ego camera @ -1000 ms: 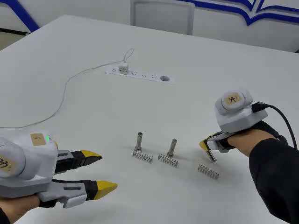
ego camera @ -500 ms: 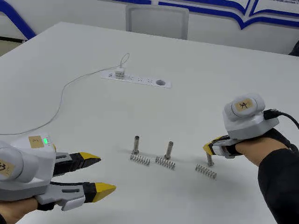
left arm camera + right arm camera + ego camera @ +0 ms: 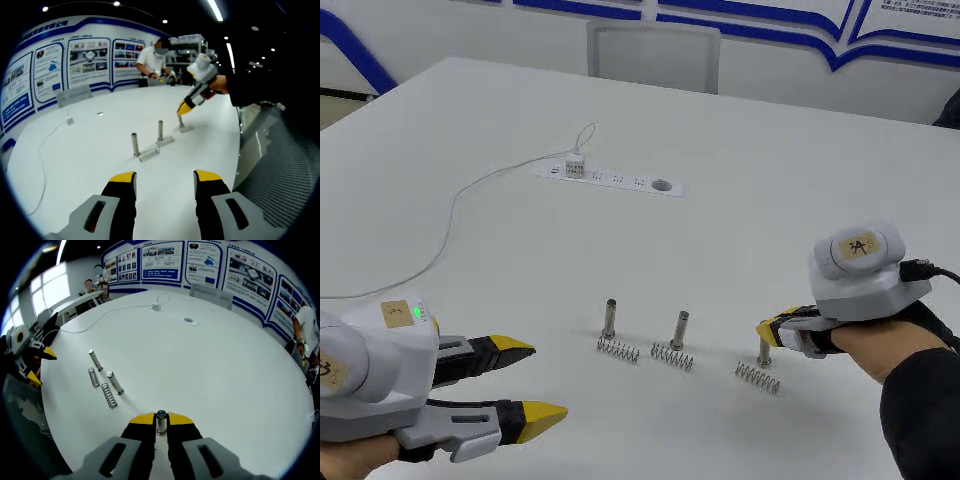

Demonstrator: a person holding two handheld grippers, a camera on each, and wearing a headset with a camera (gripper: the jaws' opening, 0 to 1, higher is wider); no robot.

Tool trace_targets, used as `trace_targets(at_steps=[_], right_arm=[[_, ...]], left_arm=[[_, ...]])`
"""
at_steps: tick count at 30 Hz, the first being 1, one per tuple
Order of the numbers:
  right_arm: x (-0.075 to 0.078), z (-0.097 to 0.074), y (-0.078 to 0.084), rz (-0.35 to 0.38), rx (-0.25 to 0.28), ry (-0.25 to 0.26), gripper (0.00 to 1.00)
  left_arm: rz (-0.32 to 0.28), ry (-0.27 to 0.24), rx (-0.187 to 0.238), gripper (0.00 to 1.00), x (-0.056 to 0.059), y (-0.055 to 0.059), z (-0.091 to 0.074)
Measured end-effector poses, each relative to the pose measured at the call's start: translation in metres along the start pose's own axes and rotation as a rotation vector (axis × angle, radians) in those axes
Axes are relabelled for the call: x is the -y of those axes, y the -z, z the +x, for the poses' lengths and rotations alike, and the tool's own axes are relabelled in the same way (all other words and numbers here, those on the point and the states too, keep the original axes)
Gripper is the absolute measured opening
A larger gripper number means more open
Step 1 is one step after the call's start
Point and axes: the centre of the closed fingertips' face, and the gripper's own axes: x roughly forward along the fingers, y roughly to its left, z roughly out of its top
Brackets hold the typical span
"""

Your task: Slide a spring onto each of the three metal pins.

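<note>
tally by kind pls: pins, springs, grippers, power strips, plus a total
metal pins: 3
springs: 3
grippers: 2, the left gripper and the right gripper
power strip: 1
total: 9

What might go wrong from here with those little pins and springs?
The right gripper has its jaws closed on the rightmost pin, which seems to stand loose on the table; a jerky release may topple it. The spring beside it lies loose and might roll away if bumped.
</note>
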Motion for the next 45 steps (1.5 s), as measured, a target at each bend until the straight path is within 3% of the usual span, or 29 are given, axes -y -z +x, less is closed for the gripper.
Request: trace_targets(at_steps=[9, 22, 45], right_arm=[[-0.005, -0.003, 0.000, 0.007, 0.029, -0.012, 0.09], [0.002, -0.007, 0.006, 0.028, 0.037, 0.006, 0.09], [0.000, -0.011, 0.009, -0.019, 0.045, 0.003, 0.14]], left_arm=[[0.004, 0.006, 0.002, 0.47, 0.002, -0.002, 0.001], [0.004, 0.006, 0.001, 0.47, 0.003, -0.001, 0.001], [0.010, 0.009, 0.005, 0.47, 0.003, -0.004, 0.001]])
